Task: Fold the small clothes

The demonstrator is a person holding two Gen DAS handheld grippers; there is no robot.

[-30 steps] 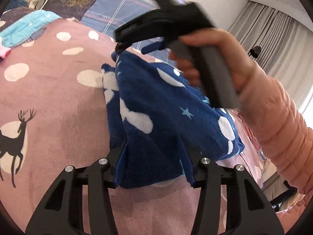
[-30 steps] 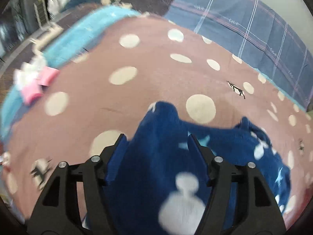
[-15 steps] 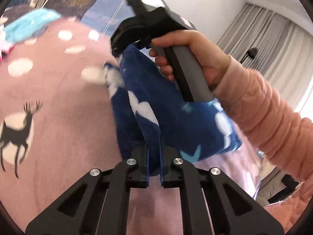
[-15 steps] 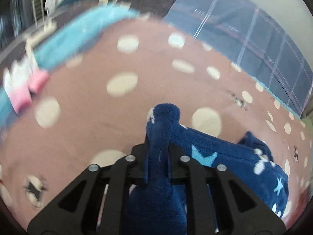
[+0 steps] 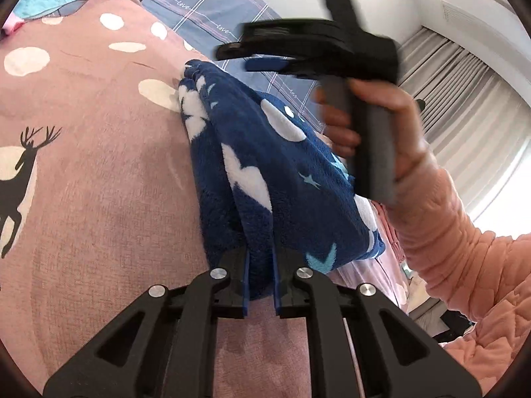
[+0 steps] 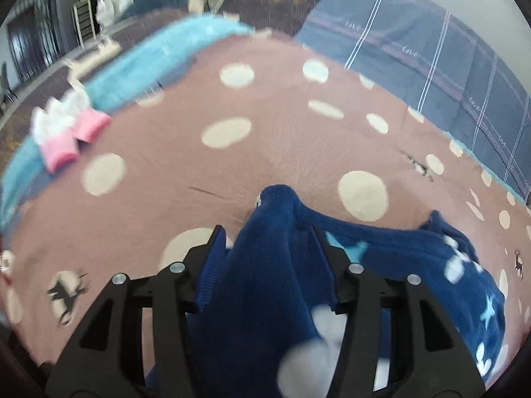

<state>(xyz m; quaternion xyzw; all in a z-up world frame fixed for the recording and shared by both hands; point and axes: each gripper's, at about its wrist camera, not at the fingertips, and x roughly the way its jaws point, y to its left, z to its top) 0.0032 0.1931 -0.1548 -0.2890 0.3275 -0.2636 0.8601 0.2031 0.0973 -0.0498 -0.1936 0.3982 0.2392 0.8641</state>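
With the left gripper (image 5: 260,277) pinching the fuzzy navy star-print garment (image 5: 282,172) and the right gripper (image 6: 268,262) parted around it, the fold may flop loose onto the pink spotted blanket (image 5: 99,182).

Garment (image 5: 282,172) on blanket (image 5: 99,165), socks (image 6: 66,132) at blanket's far-left edge.

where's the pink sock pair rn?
The pink sock pair lies at the left of the right wrist view, at the edge of the polka-dot blanket against the turquoise blanket, well away from the blue fleece garment.
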